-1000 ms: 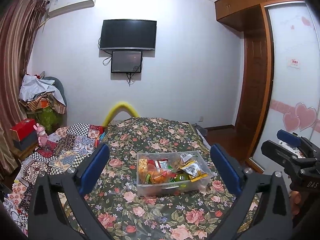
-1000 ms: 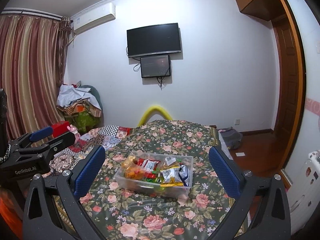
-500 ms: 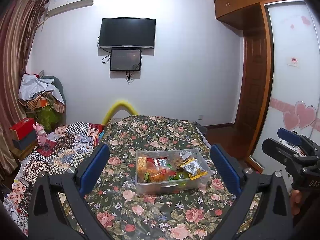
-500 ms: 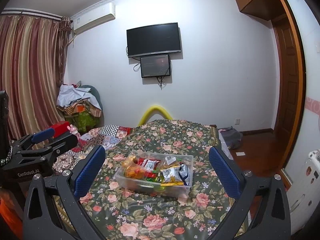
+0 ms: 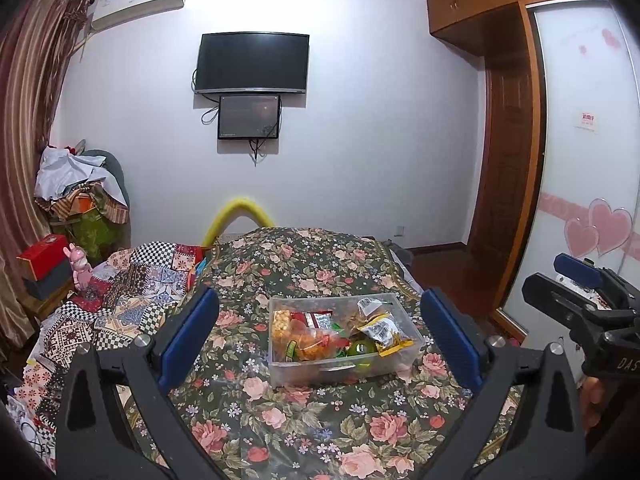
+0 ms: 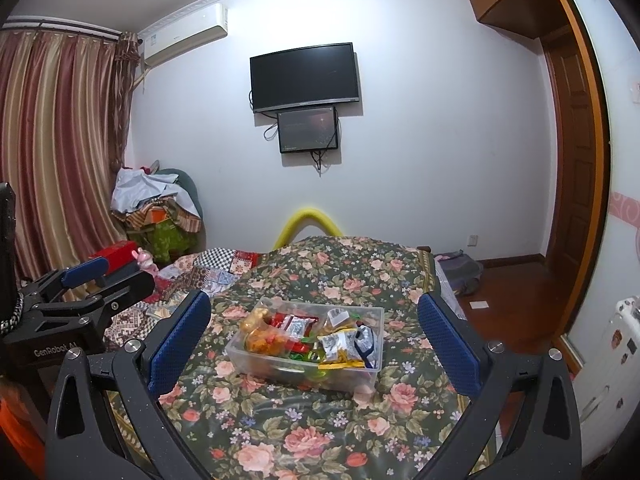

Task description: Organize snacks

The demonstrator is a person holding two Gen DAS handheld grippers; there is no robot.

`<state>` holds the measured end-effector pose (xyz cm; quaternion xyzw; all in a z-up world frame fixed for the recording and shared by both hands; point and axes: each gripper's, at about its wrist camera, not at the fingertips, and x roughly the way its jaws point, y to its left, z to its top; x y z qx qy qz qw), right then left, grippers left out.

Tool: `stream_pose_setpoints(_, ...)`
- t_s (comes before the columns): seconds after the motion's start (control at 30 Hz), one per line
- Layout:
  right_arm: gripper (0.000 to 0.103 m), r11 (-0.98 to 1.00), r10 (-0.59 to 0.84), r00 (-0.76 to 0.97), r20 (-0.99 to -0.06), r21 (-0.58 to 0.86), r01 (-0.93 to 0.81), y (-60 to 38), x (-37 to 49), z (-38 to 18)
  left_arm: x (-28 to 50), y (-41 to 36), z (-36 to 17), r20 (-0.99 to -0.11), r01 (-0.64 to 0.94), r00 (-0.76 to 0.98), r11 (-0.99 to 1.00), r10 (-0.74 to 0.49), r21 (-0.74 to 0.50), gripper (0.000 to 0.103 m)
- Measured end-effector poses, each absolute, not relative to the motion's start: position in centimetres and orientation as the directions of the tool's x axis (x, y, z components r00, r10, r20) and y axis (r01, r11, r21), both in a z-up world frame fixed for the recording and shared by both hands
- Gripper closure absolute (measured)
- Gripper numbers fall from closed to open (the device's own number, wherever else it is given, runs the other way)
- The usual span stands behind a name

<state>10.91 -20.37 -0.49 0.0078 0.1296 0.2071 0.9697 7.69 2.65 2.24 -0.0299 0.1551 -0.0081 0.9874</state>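
Left wrist view: left tool [image 5: 318, 330], blue-padded fingers [image 5: 188, 330] spread wide, nothing between them, held above the bed [image 5: 280, 412]. Right tool [image 5: 580, 286] visible at the right edge of this view, side-on, well clear of the container.

Item 1: clear plastic bin [image 5: 344, 336], rectangular, resting on the flowered bedspread [image 5: 304, 268] near the middle of the bed, framed between the left tool's two fingers but apart from both.

Item 2: snack packets [image 5: 320, 330], heaped inside the bin. Orange and red packs on the left half; a yellow-edged pack with a barcode [image 5: 386, 332] tilted on top at the right; a green item low at the front wall, too small to identify.

Right wrist view: right tool [image 6: 314, 330], fingers likewise spread wide and holding nothing, the bin [image 6: 308, 344] seen between them at an angle, untouched. Left tool [image 6: 86, 286] at the left edge, level with the bin and well away from it.

Surroundings: patchwork quilt [image 5: 120, 292] on the bed's left side; black television [image 5: 253, 62] on the far wall with a smaller screen [image 5: 249, 117] just below it; air conditioner [image 6: 184, 34] high on the wall; striped curtain [image 6: 56, 140]; pile of clothes [image 6: 156, 208] in the corner; wooden wardrobe [image 5: 496, 120] at right.
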Motion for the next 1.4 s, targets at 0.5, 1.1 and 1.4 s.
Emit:
stream_pose_setpoints(0.5, 0.0, 0.915, 0.402, 0.88, -0.254, 0.072, -0.397, -20.37, 10.99, -0.6, 7.91, 2.59, 2.06, -0.309, 0.011, 0.951, 0.998, -0.029, -0.06, 0.001)
stream_pose_setpoints(1.1, 0.0, 0.919, 0.394, 0.88, -0.265, 0.082, -0.387, -20.37, 11.13, -1.25, 8.14, 2.54, 1.61, -0.323, 0.036, 0.945, 0.997, -0.055, -0.064, 0.001)
stream_pose_setpoints(1.4, 0.0, 0.92, 0.391, 0.878, -0.276, 0.083, -0.384, -20.15, 11.31, -1.44, 8.36, 2.55, 1.3, -0.338, 0.04, 0.939, 0.997, -0.06, -0.065, 0.001)
